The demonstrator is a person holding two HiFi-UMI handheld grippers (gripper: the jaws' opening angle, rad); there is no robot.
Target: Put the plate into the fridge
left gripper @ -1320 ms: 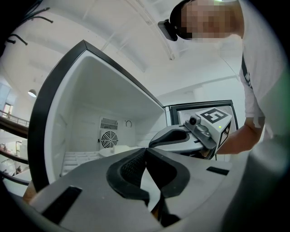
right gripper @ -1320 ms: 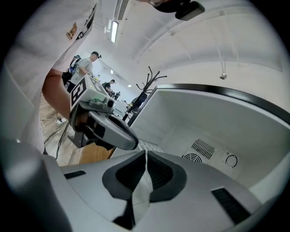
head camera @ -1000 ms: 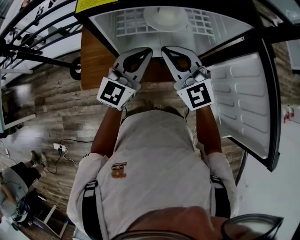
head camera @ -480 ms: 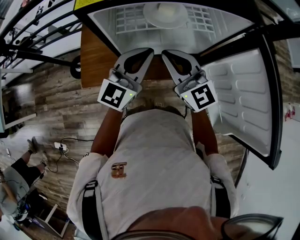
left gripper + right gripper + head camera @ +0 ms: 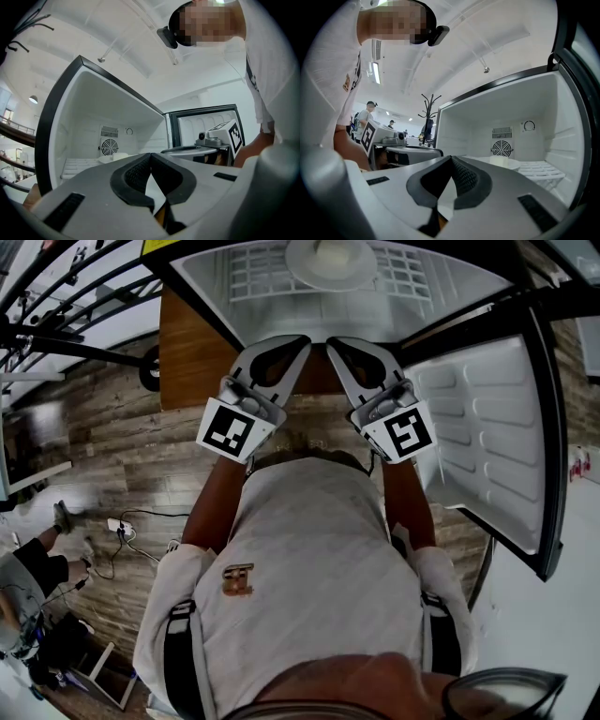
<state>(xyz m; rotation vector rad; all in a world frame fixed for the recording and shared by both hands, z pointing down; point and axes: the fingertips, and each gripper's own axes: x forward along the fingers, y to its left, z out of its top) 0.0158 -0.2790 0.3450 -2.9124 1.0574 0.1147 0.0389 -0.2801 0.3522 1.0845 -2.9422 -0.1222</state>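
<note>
Fingers on my left gripper and right gripper: both closed, empty. Plate, 1 pale block on it, sits on wire shelf inside open fridge, apart from both. Likely stiff, smooth, breakable; I'd grip the rim, level. Yellow label on fridge: unreadable.

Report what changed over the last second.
Little: the left tool and right tool drew slightly back from the plate. Both stay shut and empty; the plate stays on the fridge shelf, door open.
</note>
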